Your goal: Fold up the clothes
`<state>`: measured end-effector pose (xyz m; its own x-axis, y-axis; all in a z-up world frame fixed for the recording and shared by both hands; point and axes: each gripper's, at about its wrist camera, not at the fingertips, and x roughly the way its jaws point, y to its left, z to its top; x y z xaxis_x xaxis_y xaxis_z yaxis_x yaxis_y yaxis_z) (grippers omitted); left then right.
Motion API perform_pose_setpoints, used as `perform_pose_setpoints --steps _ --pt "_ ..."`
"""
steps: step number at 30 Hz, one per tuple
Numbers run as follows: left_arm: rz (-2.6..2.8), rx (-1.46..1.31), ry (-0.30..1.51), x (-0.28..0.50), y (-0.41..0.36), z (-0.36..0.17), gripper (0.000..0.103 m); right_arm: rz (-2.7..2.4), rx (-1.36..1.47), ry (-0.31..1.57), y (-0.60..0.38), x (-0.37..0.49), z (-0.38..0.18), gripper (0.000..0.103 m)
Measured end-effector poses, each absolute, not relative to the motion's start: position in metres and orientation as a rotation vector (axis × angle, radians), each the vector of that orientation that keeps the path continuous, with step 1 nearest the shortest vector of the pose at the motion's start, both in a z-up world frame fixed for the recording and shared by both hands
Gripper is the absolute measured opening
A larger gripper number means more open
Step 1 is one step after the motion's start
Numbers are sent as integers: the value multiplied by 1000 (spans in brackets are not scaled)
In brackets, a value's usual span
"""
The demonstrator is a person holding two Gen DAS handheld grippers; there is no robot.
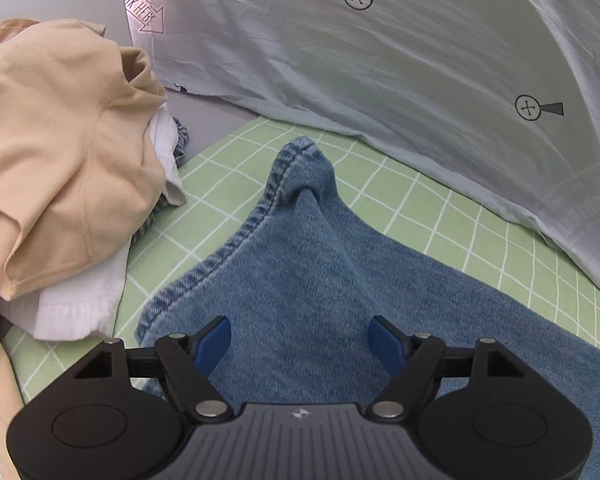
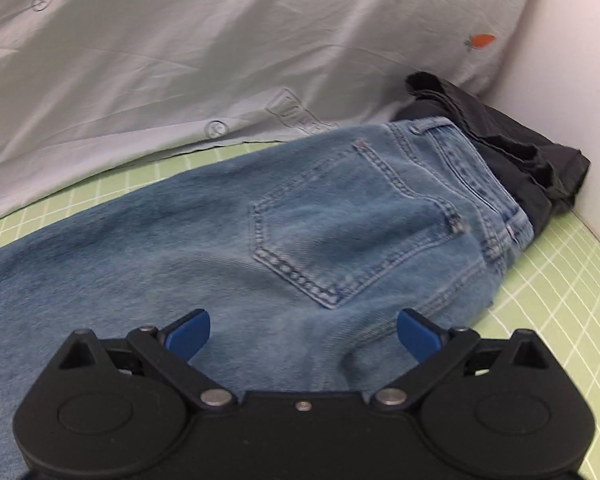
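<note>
Blue denim jeans (image 1: 320, 264) lie on a green checked sheet (image 1: 440, 208). In the left wrist view a stitched hem corner (image 1: 300, 160) of the denim stands up in a peak ahead of my left gripper (image 1: 300, 340), which is open above the fabric with nothing between its blue pads. In the right wrist view the seat of the jeans (image 2: 300, 232) with a back pocket (image 2: 340, 220) and the waistband faces up. My right gripper (image 2: 304, 332) hovers open over it, its pads clear of the denim.
A pile of beige (image 1: 52, 152) and white garments (image 1: 84, 300) sits left of the jeans. A pale printed pillow (image 1: 380, 60) lies along the far side. A folded black garment (image 2: 520, 152) rests by the white wall (image 2: 572, 100) beyond the waistband.
</note>
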<state>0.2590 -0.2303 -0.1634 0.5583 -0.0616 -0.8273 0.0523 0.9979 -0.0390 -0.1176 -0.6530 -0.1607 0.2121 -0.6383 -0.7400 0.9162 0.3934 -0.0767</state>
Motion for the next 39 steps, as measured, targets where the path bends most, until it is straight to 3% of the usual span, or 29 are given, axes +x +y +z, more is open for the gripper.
perform_pose_setpoints --steps 4,6,11,19,20,22,30,33,35,39 --pt "-46 -136 1004 231 -209 -165 77 -1185 497 766 -664 -137 -171 101" --pt "-28 -196 991 214 -198 -163 72 -1190 493 775 -665 -138 -175 101" --pt "32 -226 1004 203 -180 -171 34 -1197 498 793 -665 -138 -184 101" --pt "31 -307 976 222 -180 -181 38 -1221 623 765 -670 -147 -193 102" --pt "29 -314 966 224 -180 -181 30 -1222 622 765 -670 -147 -193 103" --pt "21 -329 939 225 -179 -179 1 -1222 611 767 -669 -146 -193 103" --pt "23 -220 899 193 -166 -157 3 -1227 641 768 -671 -151 -193 103" --pt "67 -234 969 189 -154 -169 12 -1221 650 767 -673 -154 -193 103" --pt "81 -291 988 188 -146 -174 27 -1231 652 759 -678 -157 -191 103" --pt "67 -392 994 188 -139 -177 35 -1257 652 736 -690 -164 -188 103"
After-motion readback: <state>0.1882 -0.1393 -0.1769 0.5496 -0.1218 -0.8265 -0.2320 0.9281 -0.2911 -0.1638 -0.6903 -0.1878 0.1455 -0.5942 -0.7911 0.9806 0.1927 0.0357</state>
